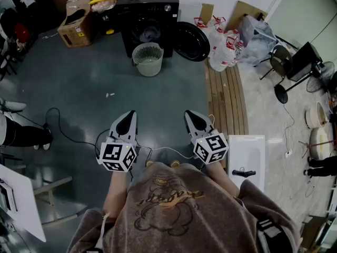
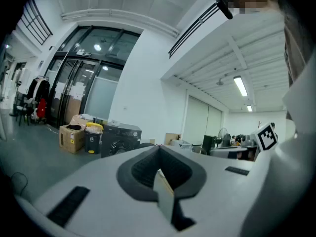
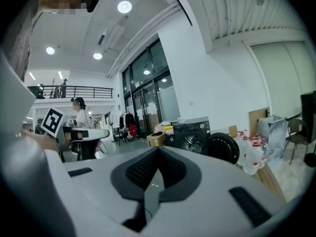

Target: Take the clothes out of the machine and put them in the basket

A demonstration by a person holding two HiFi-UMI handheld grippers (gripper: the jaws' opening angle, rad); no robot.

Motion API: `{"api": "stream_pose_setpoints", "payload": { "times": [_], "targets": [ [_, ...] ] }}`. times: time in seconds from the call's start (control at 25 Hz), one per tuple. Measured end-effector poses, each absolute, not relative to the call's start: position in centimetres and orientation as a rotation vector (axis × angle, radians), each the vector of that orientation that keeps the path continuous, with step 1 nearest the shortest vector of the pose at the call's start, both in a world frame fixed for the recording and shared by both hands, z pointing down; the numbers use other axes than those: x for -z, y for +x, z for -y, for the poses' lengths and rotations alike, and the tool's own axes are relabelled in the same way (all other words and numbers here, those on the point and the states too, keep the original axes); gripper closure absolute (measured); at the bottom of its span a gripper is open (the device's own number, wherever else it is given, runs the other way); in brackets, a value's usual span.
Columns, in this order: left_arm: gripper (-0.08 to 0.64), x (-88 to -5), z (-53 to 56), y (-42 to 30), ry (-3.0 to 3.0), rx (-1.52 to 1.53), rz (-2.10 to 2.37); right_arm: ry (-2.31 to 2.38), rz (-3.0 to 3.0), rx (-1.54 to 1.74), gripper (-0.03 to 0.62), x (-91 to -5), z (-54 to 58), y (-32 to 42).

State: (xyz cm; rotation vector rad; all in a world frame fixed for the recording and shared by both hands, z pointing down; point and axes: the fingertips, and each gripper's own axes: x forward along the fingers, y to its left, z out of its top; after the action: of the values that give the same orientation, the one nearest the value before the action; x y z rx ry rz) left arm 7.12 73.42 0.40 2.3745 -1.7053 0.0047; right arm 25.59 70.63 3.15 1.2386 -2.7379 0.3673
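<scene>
Ok so nothing's really underway here: the left tongs (image 1: 127, 121) and right tongs (image 1: 194, 120) are both clenched on nothing, held out roughly level in front of the person, well apart from anything they'd need to grab. Closest hazard, I'd say, is the cable (image 1: 168, 148) trailing across the floor (image 1: 105, 83) right by the feet, with more of it looping off to the left, so a step forward could snag it and yank a tool off line. A bit further on, the wooden slats (image 1: 226, 94) run along the right side of the path, and drifting that way could mean a stumble on the edge. Then there's the basket (image 1: 149, 67), sitting right in front of the machine (image 1: 150, 7), just under the opening. Handy for dropping stuff in, but it looks light, and my guess is a foot or a low tong could easily nudge or tip it while reaching over. The door (image 1: 189, 41) is swung open to the right, so a wide right arm might clip it, and the bags (image 1: 224, 46) crowd in just past it. The clothes (image 1: 150, 34) are in the drum, bunched up and dark-ish. From here I can't tell how many pieces, so pinching a corner might drag a whole tangle out, and some of it could flop onto the floor instead of the basket.
</scene>
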Motion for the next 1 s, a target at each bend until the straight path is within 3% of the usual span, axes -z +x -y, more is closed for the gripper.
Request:
{"api": "stream_pose_setpoints", "payload": {
  "times": [1.0],
  "targets": [
    [0.555, -1.7, -68.4, 1.6, 2.43, 0.045, 1.731, 1.25, 2.725, -0.402, 0.597, -5.6, -67.0, 20.0]
  ]
}}
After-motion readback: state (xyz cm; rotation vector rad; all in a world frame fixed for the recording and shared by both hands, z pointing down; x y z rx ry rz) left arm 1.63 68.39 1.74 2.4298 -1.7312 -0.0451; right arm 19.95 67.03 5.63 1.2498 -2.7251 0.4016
